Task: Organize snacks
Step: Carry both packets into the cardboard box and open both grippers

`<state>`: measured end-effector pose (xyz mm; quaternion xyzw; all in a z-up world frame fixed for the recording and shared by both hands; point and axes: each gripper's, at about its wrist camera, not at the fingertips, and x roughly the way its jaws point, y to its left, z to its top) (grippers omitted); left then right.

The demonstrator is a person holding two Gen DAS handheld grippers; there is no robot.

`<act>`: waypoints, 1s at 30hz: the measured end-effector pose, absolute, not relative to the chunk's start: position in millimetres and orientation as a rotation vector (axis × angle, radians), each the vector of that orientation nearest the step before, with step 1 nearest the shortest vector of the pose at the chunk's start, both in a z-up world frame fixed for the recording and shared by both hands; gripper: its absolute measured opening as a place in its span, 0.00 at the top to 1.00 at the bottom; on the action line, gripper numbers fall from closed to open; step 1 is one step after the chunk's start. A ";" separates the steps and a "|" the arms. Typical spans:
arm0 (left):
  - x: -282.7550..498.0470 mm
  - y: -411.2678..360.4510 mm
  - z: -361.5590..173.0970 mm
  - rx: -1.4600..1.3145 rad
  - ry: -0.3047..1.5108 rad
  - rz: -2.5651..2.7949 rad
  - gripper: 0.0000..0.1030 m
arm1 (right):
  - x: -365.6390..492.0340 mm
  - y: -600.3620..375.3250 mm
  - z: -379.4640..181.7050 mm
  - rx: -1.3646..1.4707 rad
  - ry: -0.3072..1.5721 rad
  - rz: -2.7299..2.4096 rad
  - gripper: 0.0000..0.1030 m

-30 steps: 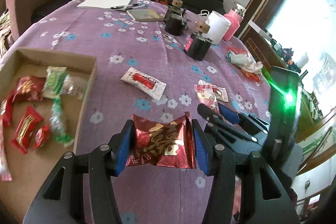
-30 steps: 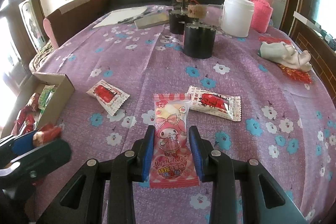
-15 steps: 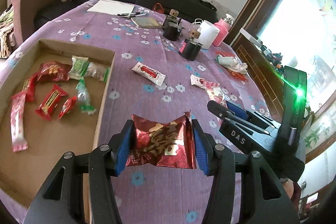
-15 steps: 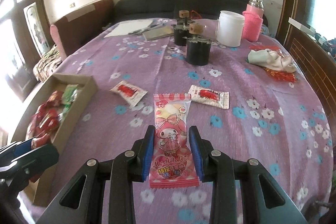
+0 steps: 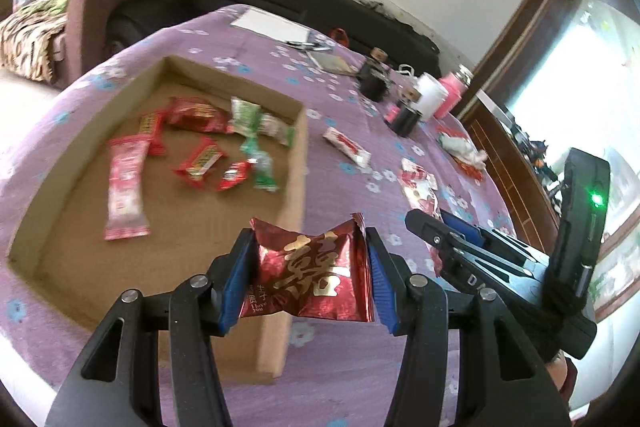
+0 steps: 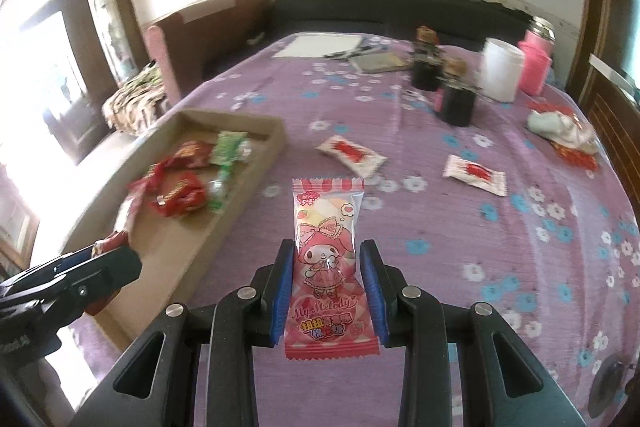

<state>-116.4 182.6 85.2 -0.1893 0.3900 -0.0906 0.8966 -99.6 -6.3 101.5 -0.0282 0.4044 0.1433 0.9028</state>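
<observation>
The cardboard box (image 5: pixel 298 163) on the purple flowered tablecloth (image 6: pixel 460 227) already has a bunch of snacks in it: a long pink packet (image 5: pixel 126 187), several red wrappers (image 5: pixel 200 159) and some green ones (image 5: pixel 246 115), all loose on the bottom.

The left gripper (image 5: pixel 310 267) is clamped on a shiny red packet (image 5: pixel 312 271) with a gold character, held above the box's near right corner. The right gripper (image 6: pixel 328 287) is squeezing a pink My Melody candy bag (image 6: pixel 328 267), up over the cloth just right of the box.

Two white-and-red packets (image 6: pixel 352 155) lie loose on the cloth past the box. Farther back are two black jars (image 6: pixel 456 103), a white tub (image 6: pixel 500 75) and a pink bottle (image 6: pixel 536 67).
</observation>
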 end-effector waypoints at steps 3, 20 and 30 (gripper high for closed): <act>-120.2 198.7 81.4 -0.412 0.805 -0.156 0.50 | -104.8 12.2 103.0 -0.078 0.835 0.325 0.68; -125.6 269.0 55.0 -0.412 0.794 0.075 0.49 | -102.3 107.3 86.3 -0.108 0.891 0.527 0.68; -119.7 271.5 37.8 -0.373 0.838 0.106 0.49 | -95.0 140.4 65.2 -0.159 0.935 0.559 0.68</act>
